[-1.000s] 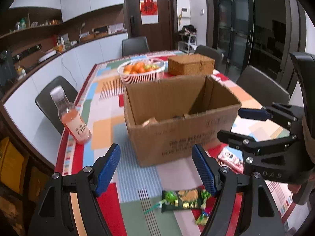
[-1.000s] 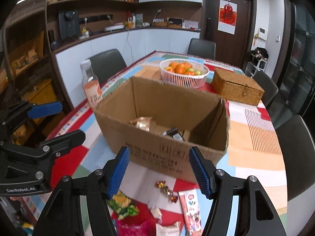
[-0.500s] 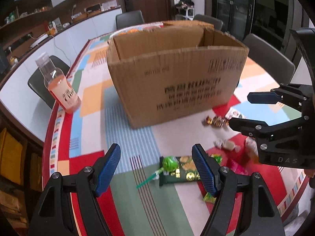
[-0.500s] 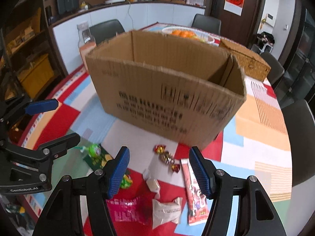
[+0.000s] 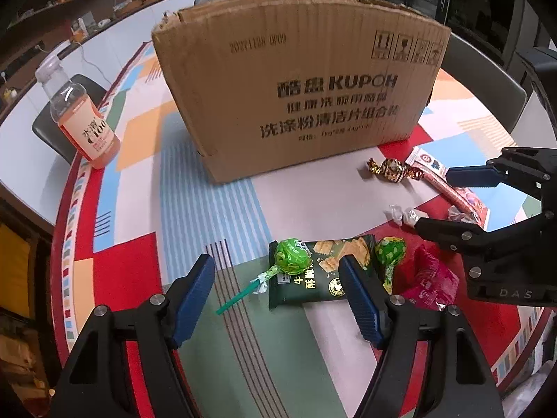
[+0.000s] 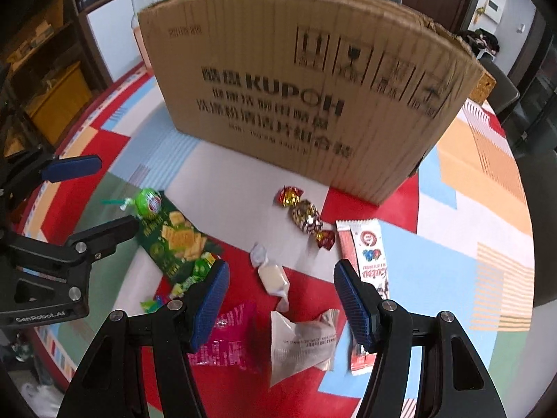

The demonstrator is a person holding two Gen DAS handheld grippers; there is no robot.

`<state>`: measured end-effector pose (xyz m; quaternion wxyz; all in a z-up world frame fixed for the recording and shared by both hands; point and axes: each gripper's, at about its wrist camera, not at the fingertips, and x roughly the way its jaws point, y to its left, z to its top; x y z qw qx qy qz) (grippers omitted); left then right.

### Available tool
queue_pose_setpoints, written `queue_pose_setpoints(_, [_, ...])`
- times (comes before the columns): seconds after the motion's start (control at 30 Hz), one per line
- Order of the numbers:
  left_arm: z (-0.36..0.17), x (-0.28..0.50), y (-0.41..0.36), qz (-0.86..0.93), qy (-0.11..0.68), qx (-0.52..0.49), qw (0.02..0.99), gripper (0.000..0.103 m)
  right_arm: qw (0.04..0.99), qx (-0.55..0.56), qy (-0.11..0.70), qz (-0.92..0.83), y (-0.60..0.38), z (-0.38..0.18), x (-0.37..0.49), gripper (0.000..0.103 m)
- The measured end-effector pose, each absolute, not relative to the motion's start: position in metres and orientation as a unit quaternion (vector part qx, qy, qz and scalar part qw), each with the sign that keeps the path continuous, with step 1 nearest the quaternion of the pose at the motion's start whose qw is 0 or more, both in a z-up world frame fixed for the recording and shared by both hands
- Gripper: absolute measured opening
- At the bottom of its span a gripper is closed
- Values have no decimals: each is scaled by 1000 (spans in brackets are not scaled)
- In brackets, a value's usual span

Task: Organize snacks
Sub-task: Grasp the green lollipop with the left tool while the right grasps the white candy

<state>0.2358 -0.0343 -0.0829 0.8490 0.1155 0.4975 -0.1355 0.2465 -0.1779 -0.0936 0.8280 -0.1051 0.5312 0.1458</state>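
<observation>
Both grippers hung wide open and empty: the left gripper (image 5: 276, 287) over a round green lollipop (image 5: 291, 257) lying on a dark green cracker packet (image 5: 322, 271), the right gripper (image 6: 281, 287) over a pale wrapped candy (image 6: 273, 278), near the brown cardboard box (image 6: 296, 80).

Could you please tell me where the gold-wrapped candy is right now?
The gold-wrapped candy lies on the tablecloth just in front of the cardboard box, in the right wrist view's centre, between the cracker packet and the long red-and-white sachet.
</observation>
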Motion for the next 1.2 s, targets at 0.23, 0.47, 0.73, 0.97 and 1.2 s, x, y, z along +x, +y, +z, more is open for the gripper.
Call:
queue_pose_setpoints(0.23, [-92, 246, -36, -135, 507, 119, 843, 66, 816, -95, 553, 138, -184, -109, 252, 58])
queue_pose_setpoints(0.47, [-100, 253, -34, -140, 520, 102, 837, 54, 807, -92, 565, 147, -184, -119, 253, 51])
queue_pose_setpoints(0.73, [-107, 259, -34, -147, 534, 80, 829, 41, 804, -92, 568, 152, -179, -125, 257, 40])
queue_pose_setpoints(0.97, [-108, 258, -36, -150, 537, 68, 827, 34, 807, -90, 563, 157, -174, -125, 258, 20])
queue_pose_setpoints(1.2, [-96, 249, -35, -150, 525, 58, 836, 26, 815, -79, 550, 162, -170, -119, 253, 19])
